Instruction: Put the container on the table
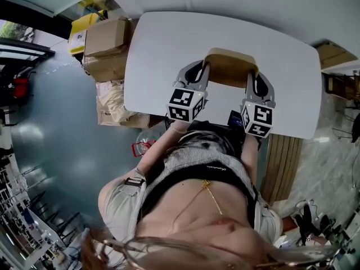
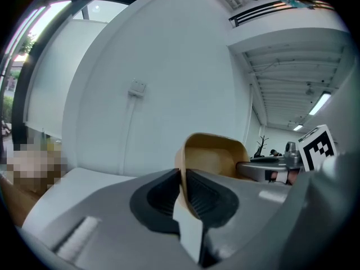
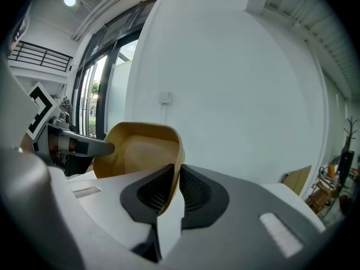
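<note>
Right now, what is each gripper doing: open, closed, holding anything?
Left gripper: closed on the left rim of the container.
Right gripper: closed on the right rim of the same container.

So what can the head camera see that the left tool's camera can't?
Only the head view shows the whole white table, the cardboard boxes beside it and the person. Only the left gripper view shows a small box on the wall, the ceiling lights and, up close, the left tool pinching the rim of the container. Both show that tan container held between the left tool and the right tool.
</note>
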`<state>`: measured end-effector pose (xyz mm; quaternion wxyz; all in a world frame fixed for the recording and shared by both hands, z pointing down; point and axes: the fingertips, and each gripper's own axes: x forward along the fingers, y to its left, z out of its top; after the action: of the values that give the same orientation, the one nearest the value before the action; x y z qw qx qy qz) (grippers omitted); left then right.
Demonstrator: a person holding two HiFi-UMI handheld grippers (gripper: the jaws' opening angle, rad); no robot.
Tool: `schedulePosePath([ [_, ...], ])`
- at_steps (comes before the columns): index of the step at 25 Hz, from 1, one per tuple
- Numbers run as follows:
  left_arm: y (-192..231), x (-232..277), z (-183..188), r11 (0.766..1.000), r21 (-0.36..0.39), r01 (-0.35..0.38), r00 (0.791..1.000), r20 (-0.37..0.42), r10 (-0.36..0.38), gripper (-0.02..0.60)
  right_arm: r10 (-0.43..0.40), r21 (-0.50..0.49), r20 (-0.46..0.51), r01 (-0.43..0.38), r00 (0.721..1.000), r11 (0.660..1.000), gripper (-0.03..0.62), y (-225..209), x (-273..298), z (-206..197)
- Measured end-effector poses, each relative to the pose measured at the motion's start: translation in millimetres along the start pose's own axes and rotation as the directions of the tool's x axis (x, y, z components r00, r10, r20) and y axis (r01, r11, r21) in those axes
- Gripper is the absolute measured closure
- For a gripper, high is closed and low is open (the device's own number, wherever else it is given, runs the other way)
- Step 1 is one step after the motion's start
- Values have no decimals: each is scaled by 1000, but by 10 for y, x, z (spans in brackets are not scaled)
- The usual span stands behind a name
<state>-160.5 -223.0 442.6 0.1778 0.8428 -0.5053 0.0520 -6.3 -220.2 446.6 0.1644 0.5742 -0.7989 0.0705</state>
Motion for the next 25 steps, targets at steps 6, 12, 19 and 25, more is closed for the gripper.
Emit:
schedulePosePath([
  [6, 56, -44, -65, 1000, 10, 30, 999, -12, -30, 566, -31, -1, -7, 31, 999, 1000, 536, 93, -24, -52],
  [12, -41, 20, -86, 998, 25, 53, 998, -26, -52, 566, -46, 5, -14, 46, 999, 999, 530, 12, -98, -111],
  [19, -360, 194, -163, 997, 0, 72, 997, -34, -72, 565, -39, 1, -37, 39, 999, 999, 530, -319, -221, -203],
  [25, -611, 269, -163, 998, -21, 57, 998, -31, -57, 563, -15, 9, -42, 16, 999, 1000, 537, -583, -288, -191],
])
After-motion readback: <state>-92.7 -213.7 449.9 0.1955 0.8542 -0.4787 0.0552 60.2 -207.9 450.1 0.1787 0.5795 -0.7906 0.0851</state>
